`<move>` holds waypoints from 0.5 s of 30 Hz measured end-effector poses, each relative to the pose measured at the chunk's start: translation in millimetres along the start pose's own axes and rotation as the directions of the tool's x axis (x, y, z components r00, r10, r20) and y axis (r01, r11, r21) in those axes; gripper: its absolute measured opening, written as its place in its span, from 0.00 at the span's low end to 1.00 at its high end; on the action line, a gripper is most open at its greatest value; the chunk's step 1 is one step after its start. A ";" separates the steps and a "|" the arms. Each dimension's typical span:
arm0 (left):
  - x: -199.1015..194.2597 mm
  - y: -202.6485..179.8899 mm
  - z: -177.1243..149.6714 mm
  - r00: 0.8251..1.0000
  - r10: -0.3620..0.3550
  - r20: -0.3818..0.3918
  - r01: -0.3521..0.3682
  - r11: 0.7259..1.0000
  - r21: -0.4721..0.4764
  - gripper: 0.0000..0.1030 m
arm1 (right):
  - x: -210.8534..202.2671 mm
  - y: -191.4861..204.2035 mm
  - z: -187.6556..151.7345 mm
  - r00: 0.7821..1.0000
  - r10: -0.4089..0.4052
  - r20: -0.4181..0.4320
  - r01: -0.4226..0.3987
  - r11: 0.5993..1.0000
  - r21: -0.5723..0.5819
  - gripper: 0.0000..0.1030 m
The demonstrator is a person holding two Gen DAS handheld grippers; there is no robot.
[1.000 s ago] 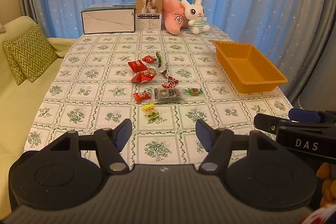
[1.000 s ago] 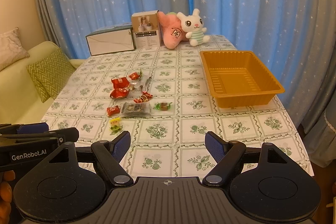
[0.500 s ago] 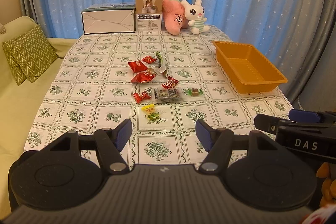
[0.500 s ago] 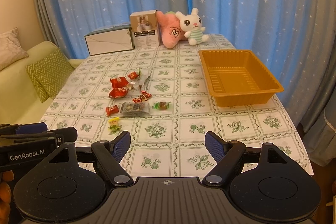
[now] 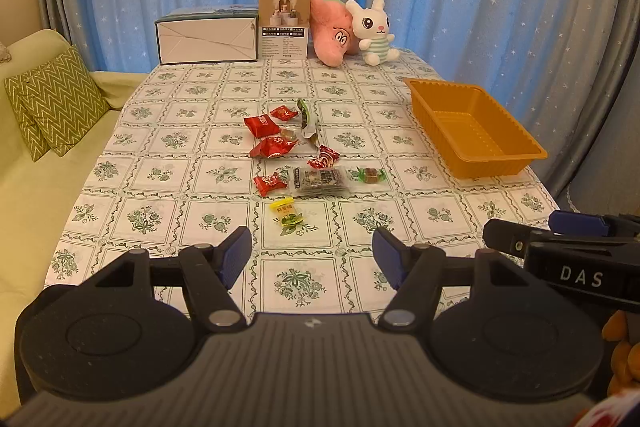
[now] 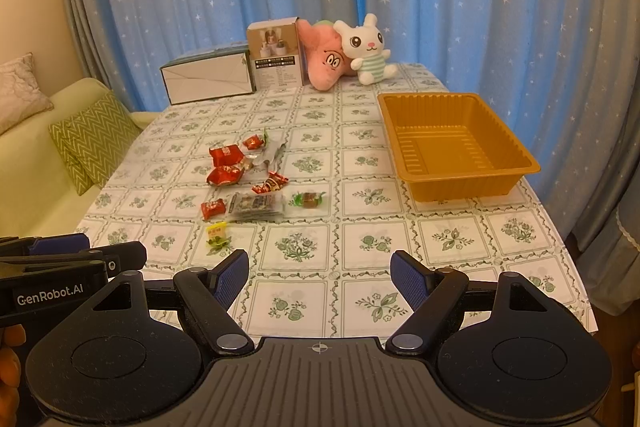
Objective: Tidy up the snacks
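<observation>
Left tongs (image 5: pixel 312 253) apart and empty, hovering over the near edge of the surface (image 5: pixel 168 115); right tongs (image 6: pixel 320 277) likewise spread wide, nothing between the pads, poised over the same patterned cloth. Scattered mid-surface, well apart from both tongs, a loose cluster of wrapped snacks. Taken left to right in the left wrist view: two larger red packets (image 5: pixel 262 125) and (image 5: pixel 274 147), puffy and light, likely crackly film that dents easily, best pinched across the flat middle; a small red candy (image 5: pixel 270 183) just beside a clear dark-printed pouch (image 5: pixel 320 181), flat and thin, probably slippery and awkward to lift off the cloth, so an edge or corner grip seems wiser; a yellow candy (image 5: pixel 283 206) and a green-leafed one (image 5: pixel 291 219) nearest the tongs, tiny and light, easiest to take across the body; a small red sweet (image 5: pixel 284 113) at the far side; a long green-and-white sachet (image 5: pixel 306 119), limp, best taken near its centre; a red twist-wrapped candy (image 5: pixel 324 159); a green twist-wrapped candy (image 5: pixel 372 175), firm in the middle with floppy ends, so the middle it should be. Farther right, an empty orange plastic tray (image 5: pixel 516 151), thin-walled and light, apt to slide if nudged; presumably the destination for everything.
</observation>
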State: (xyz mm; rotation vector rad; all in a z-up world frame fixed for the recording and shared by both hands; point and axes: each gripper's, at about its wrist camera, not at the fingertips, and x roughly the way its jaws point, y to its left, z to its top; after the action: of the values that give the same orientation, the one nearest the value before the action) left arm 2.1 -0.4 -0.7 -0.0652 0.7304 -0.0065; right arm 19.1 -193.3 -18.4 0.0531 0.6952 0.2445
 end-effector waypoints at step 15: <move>3.6 5.4 1.7 1.000 -0.001 0.019 0.001 1.000 0.011 0.63 | 5.0 -4.2 -0.5 1.000 -0.009 0.011 0.008 1.000 0.015 0.76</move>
State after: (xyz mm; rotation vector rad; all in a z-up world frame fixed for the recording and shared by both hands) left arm 5.8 5.0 -2.2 -0.0550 0.7109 -0.0106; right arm 23.4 -196.2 -22.5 0.0652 0.6865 0.2308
